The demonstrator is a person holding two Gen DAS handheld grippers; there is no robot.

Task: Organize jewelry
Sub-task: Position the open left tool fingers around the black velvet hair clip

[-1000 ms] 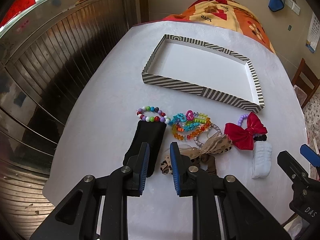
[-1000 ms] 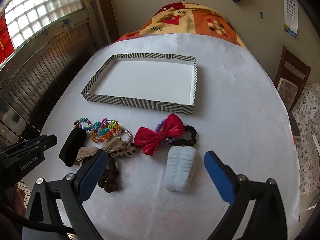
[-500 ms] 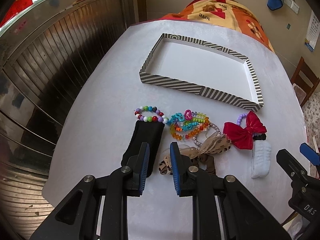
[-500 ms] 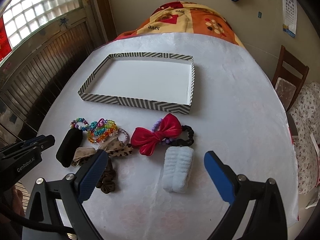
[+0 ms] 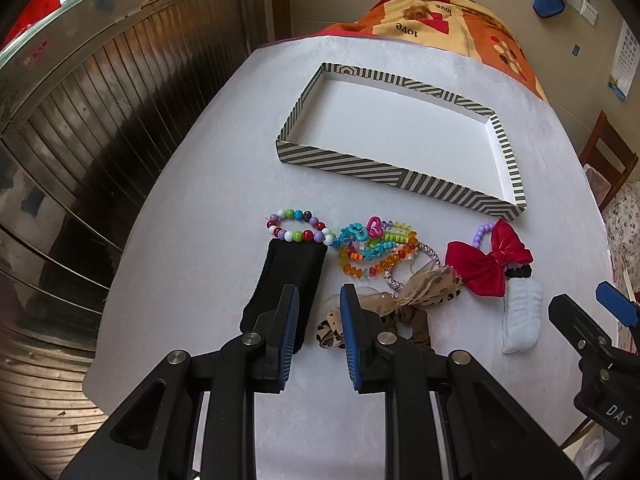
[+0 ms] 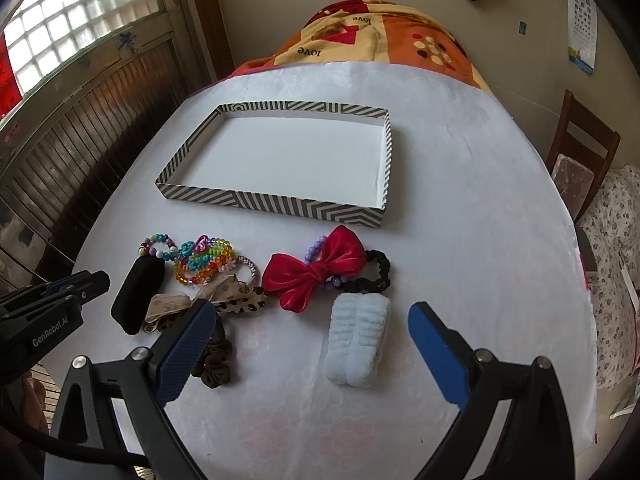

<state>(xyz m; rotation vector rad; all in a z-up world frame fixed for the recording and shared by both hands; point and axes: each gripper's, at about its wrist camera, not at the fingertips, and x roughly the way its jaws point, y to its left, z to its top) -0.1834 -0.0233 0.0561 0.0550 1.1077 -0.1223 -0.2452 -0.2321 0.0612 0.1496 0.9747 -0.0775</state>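
Observation:
A shallow black-and-white striped tray (image 5: 384, 172) (image 6: 272, 204) lies empty on the white table. In front of it sits a row of pieces: a round-bead bracelet (image 5: 298, 226), tangled colourful bracelets (image 5: 376, 246), a black velvet pad (image 5: 286, 276), a leopard ribbon bow (image 5: 420, 288), a red bow (image 6: 316, 272), a black scrunchie (image 6: 378, 276), a pale blue fluffy band (image 6: 358, 344) and a brown scrunchie (image 6: 216, 360). My left gripper (image 5: 318, 288) hovers over the black pad's near end, jaws narrowly apart and empty. My right gripper (image 6: 310, 308) stands wide open above the fluffy band, holding nothing.
The table edge (image 5: 132, 264) drops off at the left toward wooden wall panelling. An orange patterned blanket (image 6: 372, 36) covers the table's far end. A wooden chair (image 6: 580, 160) stands at the right.

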